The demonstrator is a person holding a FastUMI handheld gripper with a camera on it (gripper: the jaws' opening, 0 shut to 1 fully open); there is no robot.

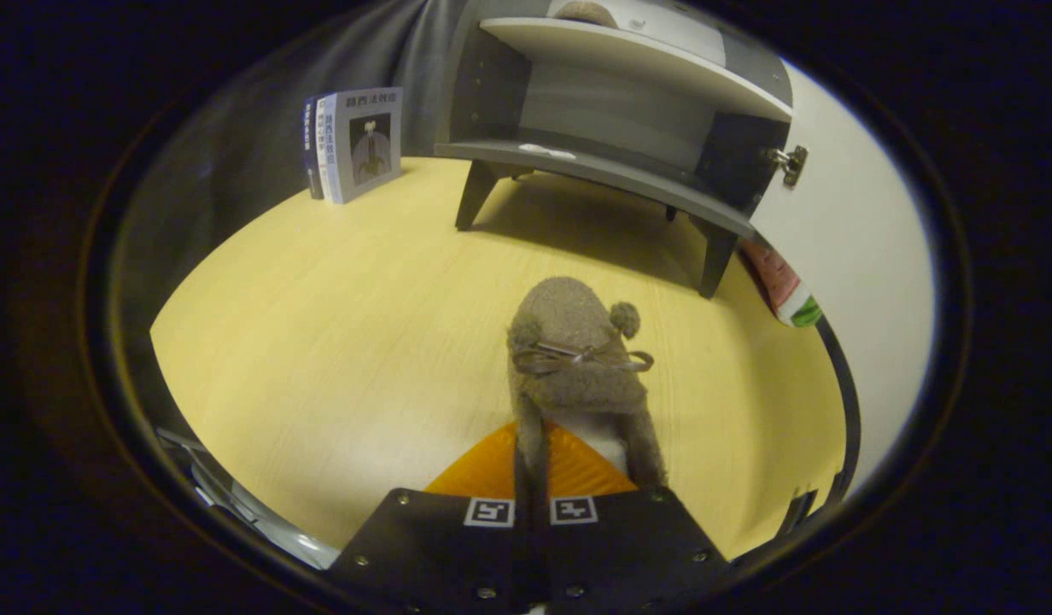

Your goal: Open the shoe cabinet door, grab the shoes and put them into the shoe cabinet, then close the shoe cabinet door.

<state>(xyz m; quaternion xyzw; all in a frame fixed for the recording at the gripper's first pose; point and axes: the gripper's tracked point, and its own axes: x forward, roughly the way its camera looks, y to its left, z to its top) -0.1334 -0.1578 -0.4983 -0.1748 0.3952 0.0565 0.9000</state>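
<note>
A small brown suede shoe (577, 359) with a bow and pom-pom points away from me, its side wall pinched between my two fingers. My gripper (532, 465) is shut on the shoe, which hangs above the yellow wooden floor (338, 342). Beyond it stands the grey shoe cabinet (611, 102) on short legs, with two bare-looking shelves. Its white door (850, 231) is swung open to the right, the hinge showing. A second brown shoe (584, 12) rests on the cabinet's top shelf.
Two upright books (355, 141) stand on the floor left of the cabinet, against the grey curtain. A red and green object (786, 290) lies on the floor behind the open door. A small white scrap lies on the lower shelf.
</note>
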